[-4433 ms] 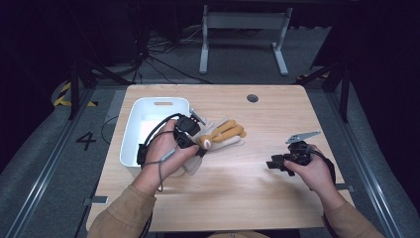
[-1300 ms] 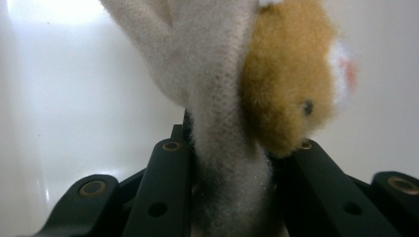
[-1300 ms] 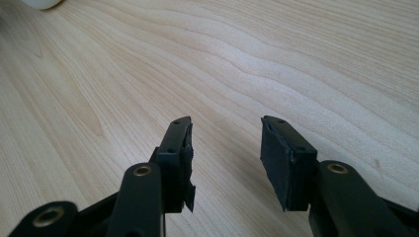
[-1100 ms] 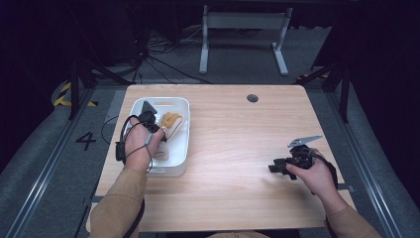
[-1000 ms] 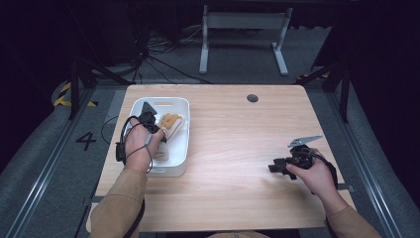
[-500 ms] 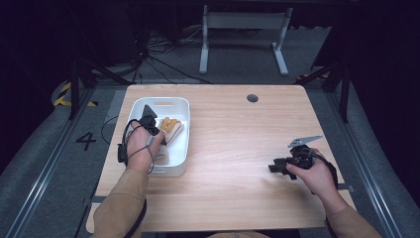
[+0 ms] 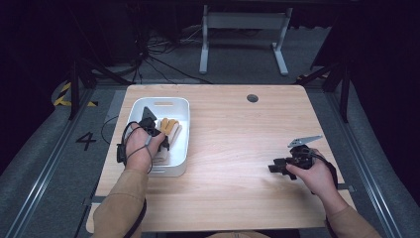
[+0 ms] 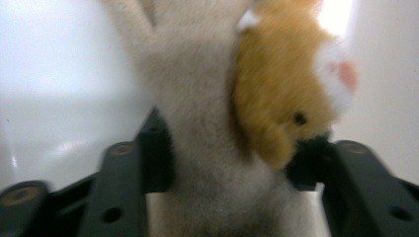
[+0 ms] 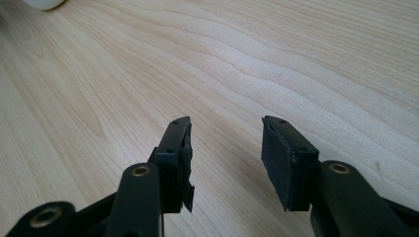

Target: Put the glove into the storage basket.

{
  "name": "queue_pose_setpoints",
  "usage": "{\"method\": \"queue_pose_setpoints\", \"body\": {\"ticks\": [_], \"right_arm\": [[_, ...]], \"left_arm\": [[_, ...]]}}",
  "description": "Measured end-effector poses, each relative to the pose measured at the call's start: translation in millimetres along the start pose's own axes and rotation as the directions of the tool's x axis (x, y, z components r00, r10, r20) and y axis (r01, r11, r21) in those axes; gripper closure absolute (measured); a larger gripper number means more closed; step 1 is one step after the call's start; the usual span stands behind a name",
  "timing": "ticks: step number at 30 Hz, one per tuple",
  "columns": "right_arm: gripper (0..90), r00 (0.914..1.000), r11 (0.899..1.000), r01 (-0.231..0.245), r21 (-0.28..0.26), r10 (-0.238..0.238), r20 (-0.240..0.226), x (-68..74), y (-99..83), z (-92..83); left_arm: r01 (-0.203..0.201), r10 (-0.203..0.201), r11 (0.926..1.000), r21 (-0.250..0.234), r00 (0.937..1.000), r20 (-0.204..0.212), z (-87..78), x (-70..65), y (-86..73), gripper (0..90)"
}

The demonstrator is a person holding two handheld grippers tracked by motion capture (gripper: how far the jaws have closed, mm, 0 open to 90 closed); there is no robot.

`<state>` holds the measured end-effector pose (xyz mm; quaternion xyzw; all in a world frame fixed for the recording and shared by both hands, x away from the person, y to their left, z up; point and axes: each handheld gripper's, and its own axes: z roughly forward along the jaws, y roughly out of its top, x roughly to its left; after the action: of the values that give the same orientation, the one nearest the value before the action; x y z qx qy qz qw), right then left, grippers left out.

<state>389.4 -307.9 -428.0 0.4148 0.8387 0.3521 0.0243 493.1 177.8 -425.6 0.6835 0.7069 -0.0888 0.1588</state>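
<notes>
Your left gripper [image 7: 161,139] is down inside the white bin [image 7: 181,130] at the left side of the desk [image 7: 237,148], with your left hand [image 7: 141,148] wrapped over it. In the left gripper view, the two black fingers [image 8: 123,182] stand on either side of a plush toy [image 8: 237,123], one finger pressed against its cream fur on the left and the other against its dark edge on the right. The toy fills the gap between them, so the fingers are closed on it about as far as its soft body allows. A tan, furry part with a small black eye and a white and pink patch sits ahead of the right finger, and the pale wall of the bin lies beyond the fingers on both sides. From above, the tan and cream toy [image 7: 168,126] rests in the bin just ahead of your fingers.

Your right gripper [image 7: 278,167] lies low over the desk at its right side, held in your right hand [image 7: 312,173] and pointing toward the bin, well apart from it. In the right gripper view its fingers [image 9: 175,158] are spread wide with bare wood showing between them; they hold nothing. A rounded white corner, too small to tell, sits far ahead and to the left of those fingers.
</notes>
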Motion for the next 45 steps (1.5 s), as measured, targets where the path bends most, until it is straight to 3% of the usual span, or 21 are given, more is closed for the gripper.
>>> {"method": "queue_pose_setpoints", "body": {"ticks": [3,5,8,16,27,31,36,39,42,44,45], "right_arm": [[55.1,1.0000,1.000,0.001,-0.001,-0.001,0.001,-0.1,-0.1,0.1],[54.7,1.0000,1.000,0.001,-0.005,-0.001,0.002,0.0,-0.2,0.0],[54.5,1.0000,1.000,0.003,-0.007,-0.003,0.002,-0.4,-0.3,-0.5],[53.7,1.0000,1.000,0.005,-0.008,-0.005,0.001,0.0,-0.2,-0.1],[53.0,0.9999,1.000,0.010,-0.009,-0.010,-0.001,0.0,0.4,0.6],[52.8,0.9999,1.000,0.011,-0.010,-0.011,-0.001,-0.2,0.4,0.5],[52.8,0.9999,1.000,0.011,-0.009,-0.011,-0.003,0.1,0.5,0.9],[52.8,0.9999,1.000,0.013,-0.012,-0.013,-0.001,0.0,1.0,0.6],[52.7,0.9999,1.000,0.010,-0.016,-0.010,0.000,-0.8,1.0,-0.1],[52.7,1.0000,1.000,0.009,-0.016,-0.009,0.003,-1.2,0.7,-0.4],[52.7,1.0000,1.000,0.007,-0.016,-0.007,0.004,-1.4,0.6,-0.4]], "left_arm": [[-0.022,0.021,0.9996,-0.017,0.9980,-0.059,-1.8,-3.6,-1.3,32.2],[-0.039,0.036,0.9990,-0.023,0.9949,-0.094,-4.4,-6.0,-1.8,28.7],[-0.049,0.044,0.9979,-0.043,0.9935,-0.105,-9.2,-9.6,-3.1,24.6],[-0.087,0.076,0.9928,-0.082,0.9884,-0.132,-23.6,-14.4,-6.2,23.3],[-0.097,0.081,0.9901,-0.102,0.9846,-0.155,-30.2,-12.4,-9.7,22.8],[-0.124,0.101,0.9852,-0.118,0.9782,-0.182,-39.0,-17.8,-12.2,24.0],[-0.158,0.131,0.9761,-0.149,0.9751,-0.179,-49.9,-26.1,-17.1,23.9],[-0.185,0.157,0.9669,-0.176,0.9745,-0.160,-55.7,-32.3,-21.5,25.2],[-0.236,0.211,0.9461,-0.222,0.9687,-0.130,-61.4,-39.1,-27.0,25.0],[-0.269,0.242,0.9295,-0.252,0.9612,-0.132,-65.9,-44.3,-31.4,26.5],[-0.275,0.252,0.9302,-0.243,0.9599,-0.123,-67.3,-47.3,-33.2,27.3]]}}
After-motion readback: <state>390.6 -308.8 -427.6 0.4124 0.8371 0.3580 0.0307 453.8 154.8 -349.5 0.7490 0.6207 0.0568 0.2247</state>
